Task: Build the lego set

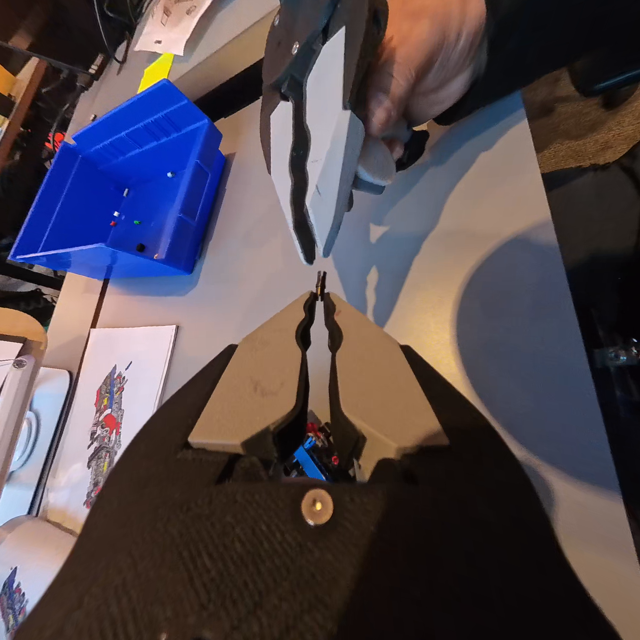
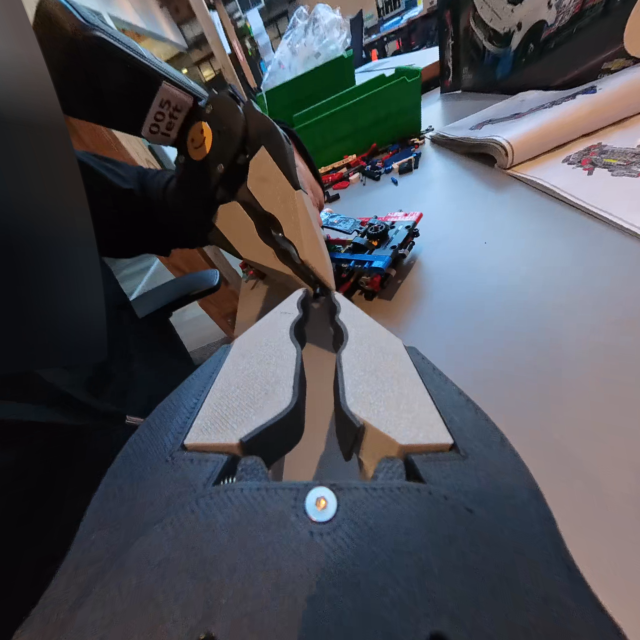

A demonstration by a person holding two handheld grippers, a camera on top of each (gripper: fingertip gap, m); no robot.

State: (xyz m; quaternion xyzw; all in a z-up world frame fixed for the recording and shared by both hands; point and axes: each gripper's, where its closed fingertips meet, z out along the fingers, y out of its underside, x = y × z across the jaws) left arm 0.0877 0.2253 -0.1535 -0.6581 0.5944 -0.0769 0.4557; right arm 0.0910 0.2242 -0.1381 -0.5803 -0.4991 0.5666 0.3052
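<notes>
My left gripper [image 1: 319, 294] pinches a small black Lego pin [image 1: 320, 281] at its fingertips, the pin projecting forward above the grey table [image 1: 433, 284]. My right gripper [image 1: 314, 258] points at it from the opposite side, tips drawn nearly together with only a thin gap and nothing between them, stopping just short of the pin's free end. From the right wrist view the two grippers meet tip to tip [image 2: 320, 294], and I cannot tell there whether they touch.

The partly built Lego model [image 2: 372, 252], blue, black and red with a black gear on top, rests on the table just beyond the left gripper. Loose Lego parts [image 2: 374, 166] lie scattered farther back, in front of a green bin [image 2: 360, 114]. An open instruction booklet [image 2: 568, 162] lies to the right of the model. In the left wrist view, a blue bin [image 1: 138, 194] holding a few tiny pieces stands on the table to the left, with a printed instruction page [image 1: 117, 408] nearer to me.
</notes>
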